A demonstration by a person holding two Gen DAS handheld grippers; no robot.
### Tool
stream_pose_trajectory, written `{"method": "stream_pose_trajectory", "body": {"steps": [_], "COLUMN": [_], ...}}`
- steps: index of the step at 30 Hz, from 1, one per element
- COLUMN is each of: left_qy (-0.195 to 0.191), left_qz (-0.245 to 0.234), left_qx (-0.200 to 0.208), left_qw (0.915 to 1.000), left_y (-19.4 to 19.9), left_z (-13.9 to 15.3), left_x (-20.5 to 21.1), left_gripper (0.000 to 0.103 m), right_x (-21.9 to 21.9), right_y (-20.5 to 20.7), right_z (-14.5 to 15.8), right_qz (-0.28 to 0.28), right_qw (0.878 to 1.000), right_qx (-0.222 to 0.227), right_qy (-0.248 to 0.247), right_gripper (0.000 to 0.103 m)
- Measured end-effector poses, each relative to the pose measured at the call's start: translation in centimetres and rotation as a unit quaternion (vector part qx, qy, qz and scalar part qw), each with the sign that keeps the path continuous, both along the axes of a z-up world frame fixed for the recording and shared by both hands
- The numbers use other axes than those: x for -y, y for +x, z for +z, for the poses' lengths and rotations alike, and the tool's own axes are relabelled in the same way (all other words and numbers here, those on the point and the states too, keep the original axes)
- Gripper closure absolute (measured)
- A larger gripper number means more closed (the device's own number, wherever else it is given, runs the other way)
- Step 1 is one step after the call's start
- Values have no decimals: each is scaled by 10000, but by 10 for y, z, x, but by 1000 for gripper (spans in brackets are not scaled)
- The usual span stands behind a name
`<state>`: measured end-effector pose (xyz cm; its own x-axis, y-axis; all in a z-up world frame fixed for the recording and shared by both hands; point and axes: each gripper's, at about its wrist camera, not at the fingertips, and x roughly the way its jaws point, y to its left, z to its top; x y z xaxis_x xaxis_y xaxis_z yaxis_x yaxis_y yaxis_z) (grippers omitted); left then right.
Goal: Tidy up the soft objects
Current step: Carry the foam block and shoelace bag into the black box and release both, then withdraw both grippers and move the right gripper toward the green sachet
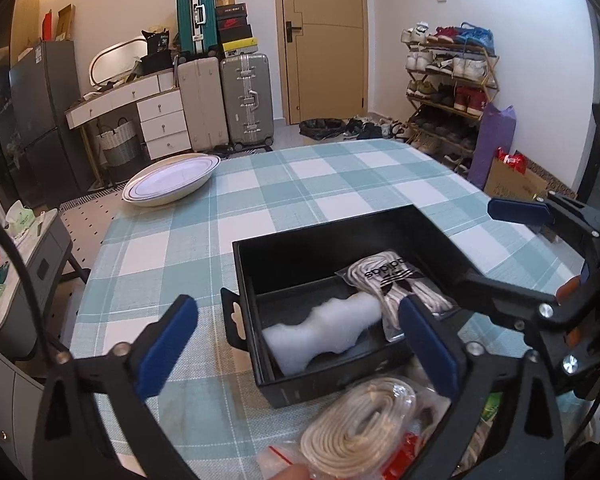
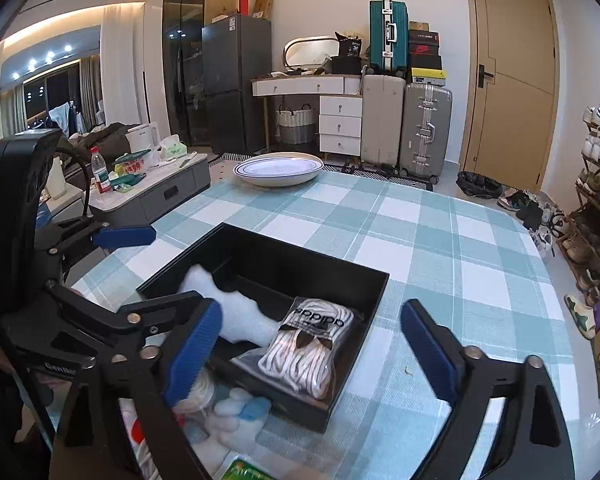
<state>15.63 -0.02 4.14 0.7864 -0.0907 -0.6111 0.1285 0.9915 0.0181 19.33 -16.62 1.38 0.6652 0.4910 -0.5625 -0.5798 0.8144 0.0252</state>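
Teal-and-white checks under a matte black box

You are looking at a teal-and-white plaid tablecloth (image 1: pixel 300 184), a black rectangular cardboard box (image 1: pixel 300 248) holding a white fluffy wad (image 1: pixel 320 332), and blue gripper pads (image 2: pixel 192 348).

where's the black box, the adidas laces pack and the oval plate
black box (image 1: pixel 320 256): left wrist view, inner far wall
adidas laces pack (image 2: pixel 312 344): right wrist view, middle of the bagged white laces
oval plate (image 2: pixel 278 178): right wrist view, near rim
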Motion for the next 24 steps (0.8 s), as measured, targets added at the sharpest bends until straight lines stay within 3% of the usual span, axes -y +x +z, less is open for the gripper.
{"method": "stream_pose_trajectory", "body": {"steps": [10,24], "left_qy": [-36,-132], "left_qz": [-34,207], "left_qx": [211,128], "left_qw": [9998,9996], "left_y": [-41,-65], "left_z": [20,12], "left_x": [-1,-18], "left_gripper": [0,0], "right_x": [26,47], "right_y": [-42,-71], "right_z": [8,3], "right_qz": [-28,-276], "right_qw": [9993,9968], "right_qx": [-137,-519], "right_qy": [356,536], "right_gripper": [0,0]}}
